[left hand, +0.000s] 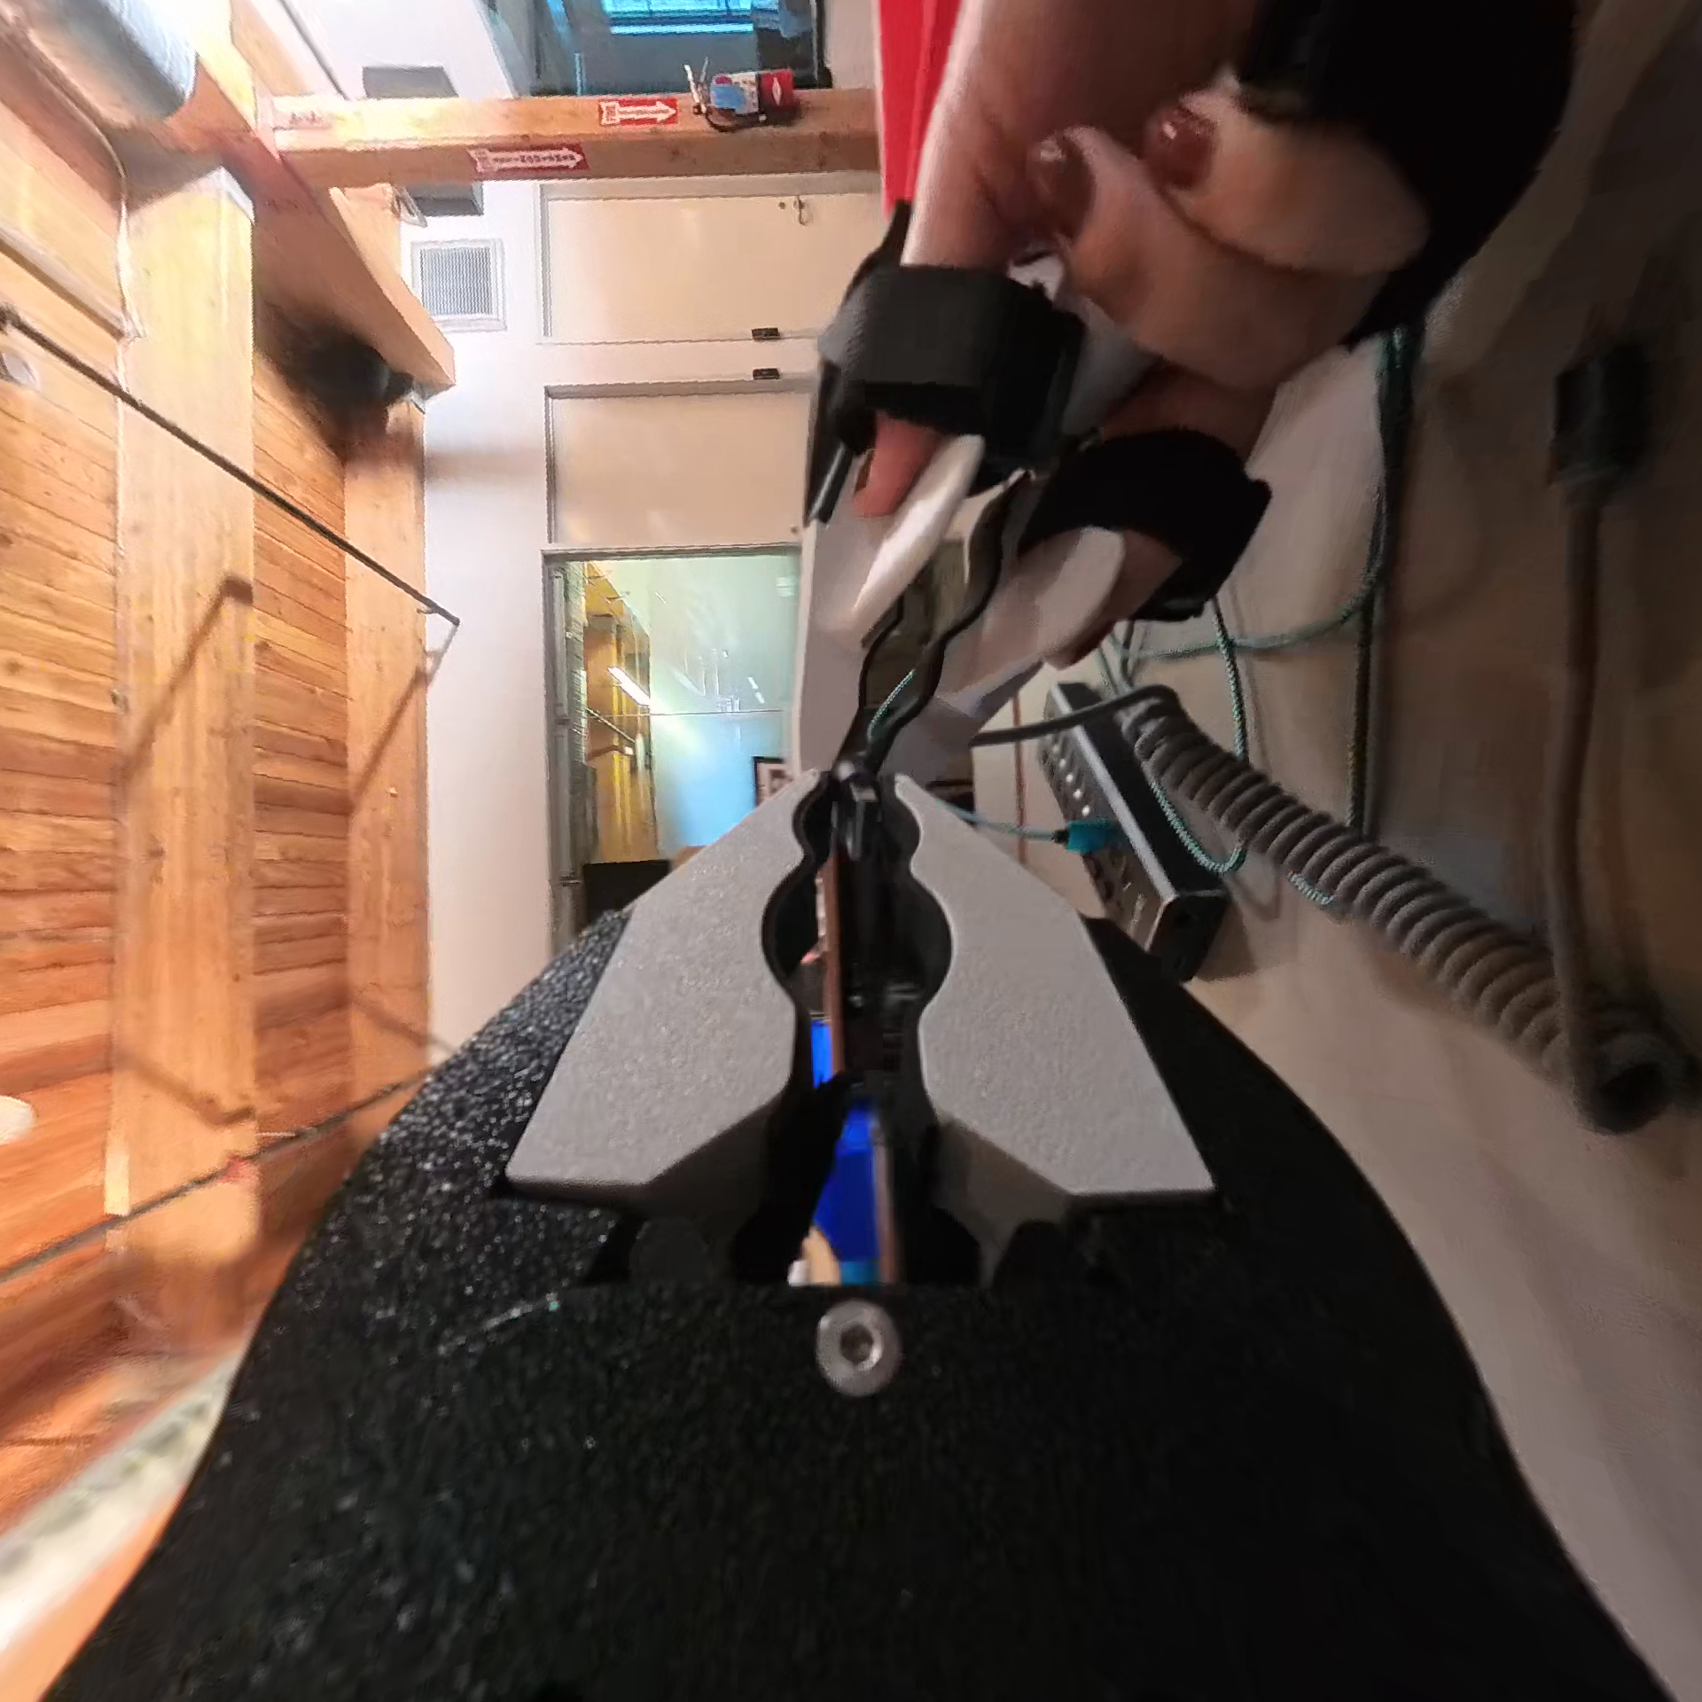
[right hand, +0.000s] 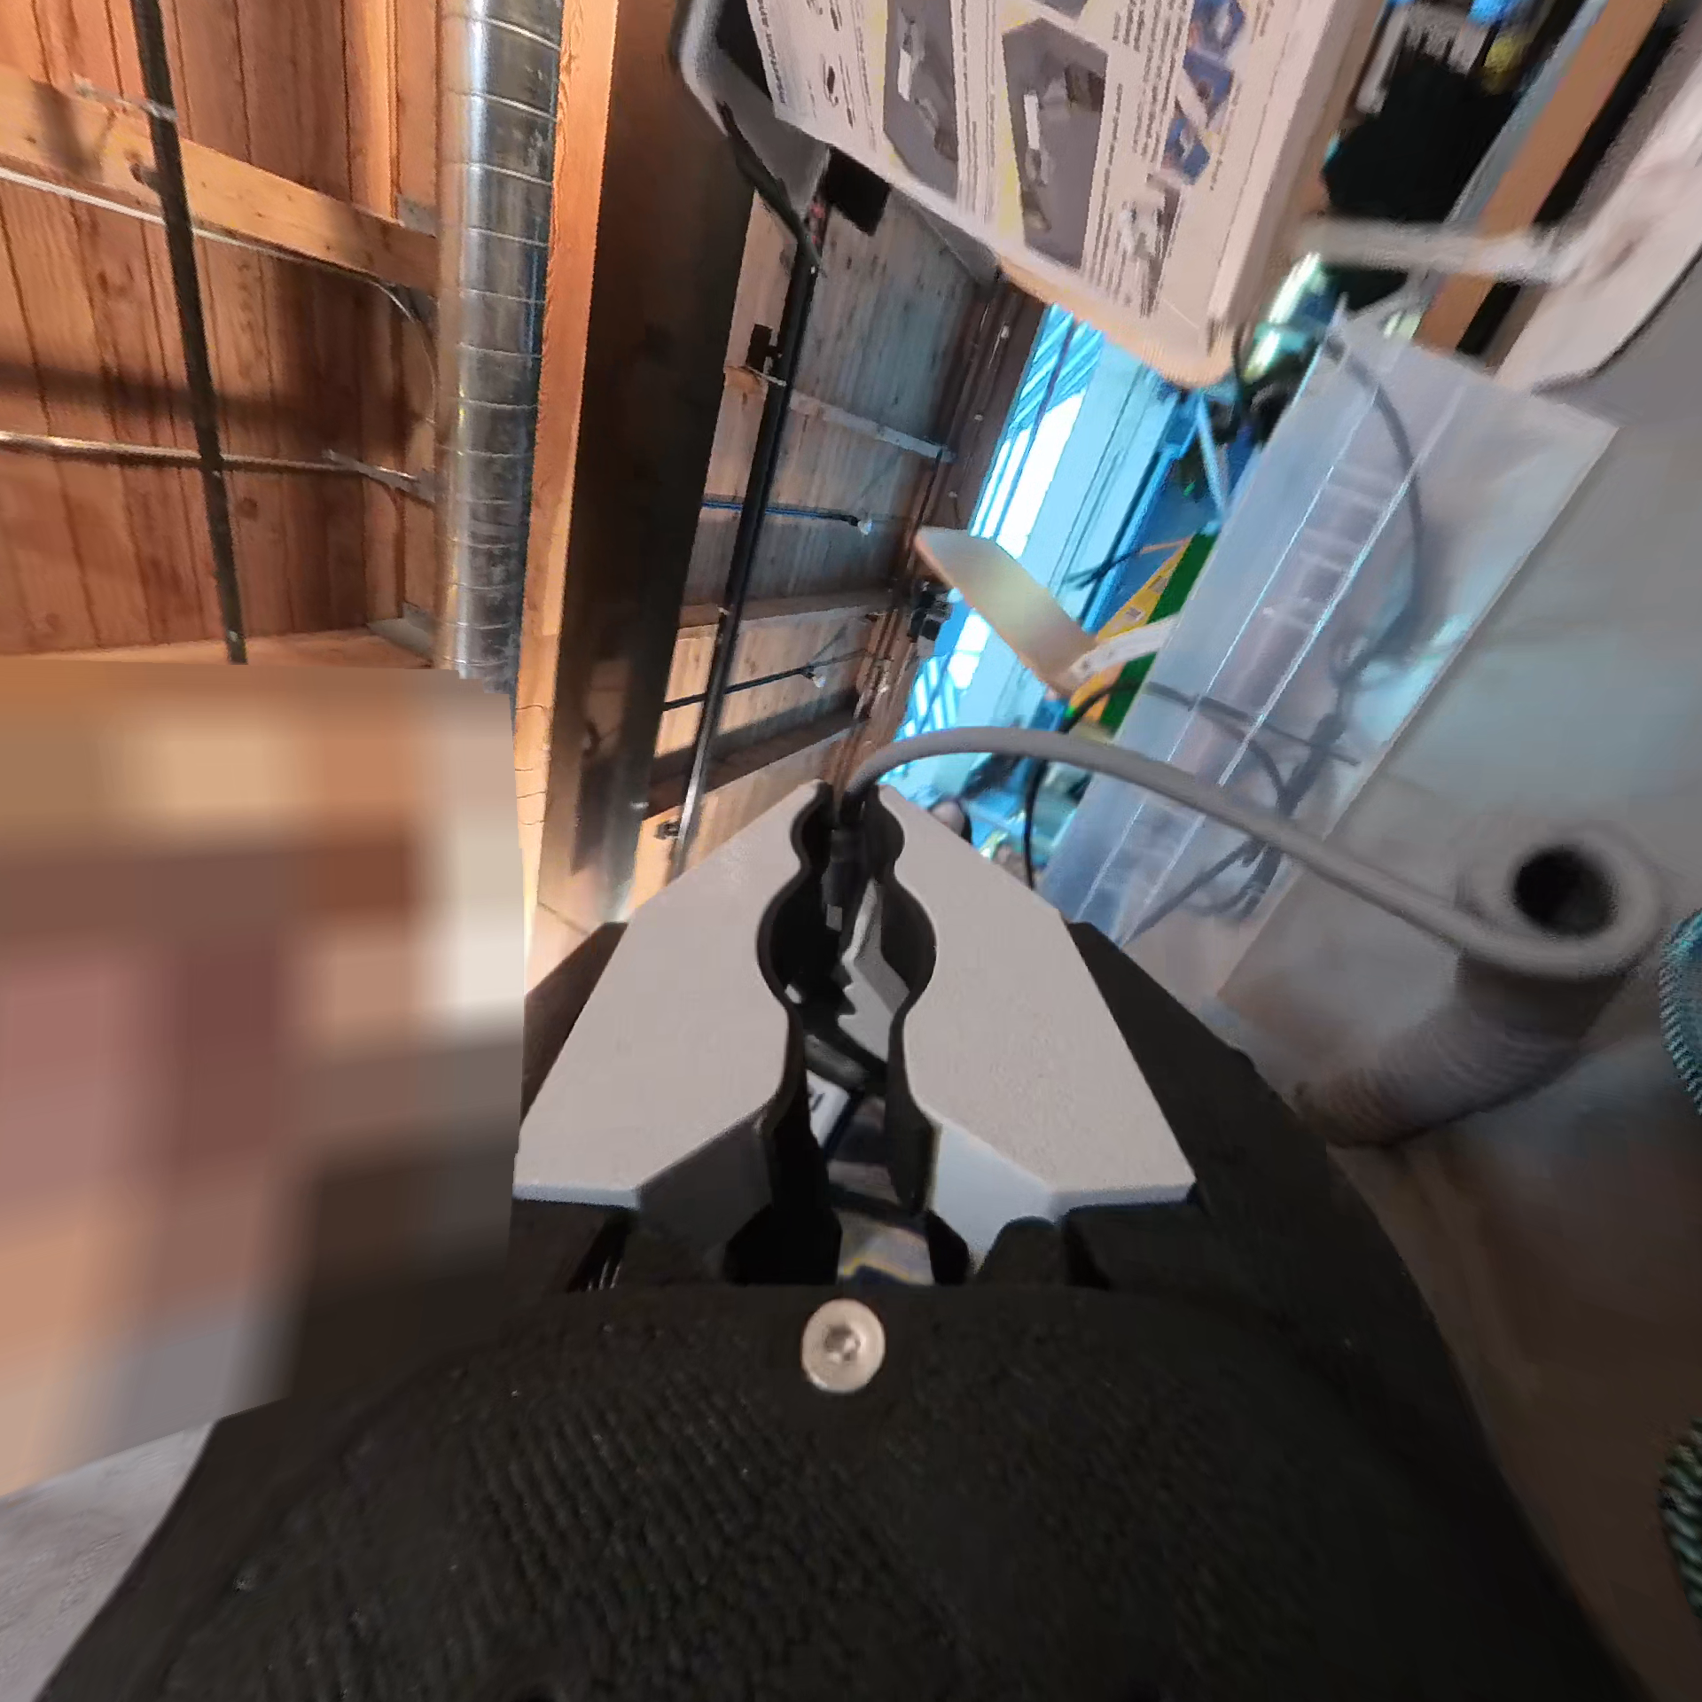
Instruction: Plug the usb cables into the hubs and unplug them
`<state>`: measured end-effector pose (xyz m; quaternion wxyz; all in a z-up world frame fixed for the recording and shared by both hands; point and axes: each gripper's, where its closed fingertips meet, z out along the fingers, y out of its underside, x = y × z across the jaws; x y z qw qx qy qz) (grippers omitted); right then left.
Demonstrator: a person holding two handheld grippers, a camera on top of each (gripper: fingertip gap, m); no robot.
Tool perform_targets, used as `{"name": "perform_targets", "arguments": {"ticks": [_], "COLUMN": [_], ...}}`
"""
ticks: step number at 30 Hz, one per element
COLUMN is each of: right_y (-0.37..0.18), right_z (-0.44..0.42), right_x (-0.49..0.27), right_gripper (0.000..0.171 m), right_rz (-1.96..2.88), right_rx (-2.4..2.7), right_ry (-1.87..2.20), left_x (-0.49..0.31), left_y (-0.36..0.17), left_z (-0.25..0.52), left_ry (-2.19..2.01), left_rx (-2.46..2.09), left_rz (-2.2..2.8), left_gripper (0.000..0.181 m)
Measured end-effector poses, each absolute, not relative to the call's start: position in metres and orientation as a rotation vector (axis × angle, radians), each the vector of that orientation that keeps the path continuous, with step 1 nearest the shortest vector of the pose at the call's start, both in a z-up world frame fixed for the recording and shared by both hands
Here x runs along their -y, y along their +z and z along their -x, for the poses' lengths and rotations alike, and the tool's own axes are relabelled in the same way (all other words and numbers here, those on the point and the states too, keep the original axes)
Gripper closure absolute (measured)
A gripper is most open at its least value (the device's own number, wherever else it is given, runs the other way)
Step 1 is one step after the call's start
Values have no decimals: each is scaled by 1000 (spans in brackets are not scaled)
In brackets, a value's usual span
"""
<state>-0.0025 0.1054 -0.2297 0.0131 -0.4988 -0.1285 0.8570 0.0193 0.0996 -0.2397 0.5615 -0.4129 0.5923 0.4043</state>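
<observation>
In the left wrist view my left gripper (left hand: 856, 801) is shut on a slim black USB part; its black cable (left hand: 898, 681) runs from the tips toward a person's hand (left hand: 1105, 239) strapped to the white handle of the other gripper. A dark USB hub (left hand: 1137, 829) lies on the light table (left hand: 1381, 1289) to the right, with a teal braided cable (left hand: 1082, 840) plugged into it. In the right wrist view my right gripper (right hand: 852, 810) is shut on the plug of a grey cable (right hand: 1197, 810), which arcs right to a grey coil (right hand: 1566, 930).
A grey coiled cable (left hand: 1363, 884) lies on the table beside the hub. Wooden beams (left hand: 184, 645) fill the left of the left wrist view. A clear plastic bin (right hand: 1335, 645), printed sheets (right hand: 1059, 120) and a metal duct (right hand: 488, 368) show in the right wrist view.
</observation>
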Motion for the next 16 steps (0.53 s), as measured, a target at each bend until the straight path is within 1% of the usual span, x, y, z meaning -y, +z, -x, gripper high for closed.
{"name": "perform_targets", "arguments": {"ticks": [1,3,7,10,13,16], "right_y": [-228,-228,-226,-232,-247,-255], "right_z": [0,-5,-17,-25,-25,-14], "right_x": [-110,-120,-144,-164,-189,-209], "right_gripper": [166,167,166,166,166,167], "right_rz": [1533,1531,1498,1508,1561,1596], "right_rx": [406,440,500,566,668,732], "right_ry": [2612,2464,2094,1739,1385,1266], "left_x": [-100,-101,-114,-128,-149,-176], "left_y": [-239,-240,-247,-263,-279,-297], "left_z": [-19,-15,3,5,13,32], "left_ry": [887,776,545,144,-124,-190], "left_rx": [-1365,-1309,-1105,-866,-613,-424], "left_rz": [1013,1107,1389,1664,1847,1945], "left_gripper": [169,151,142,118,116,114]}}
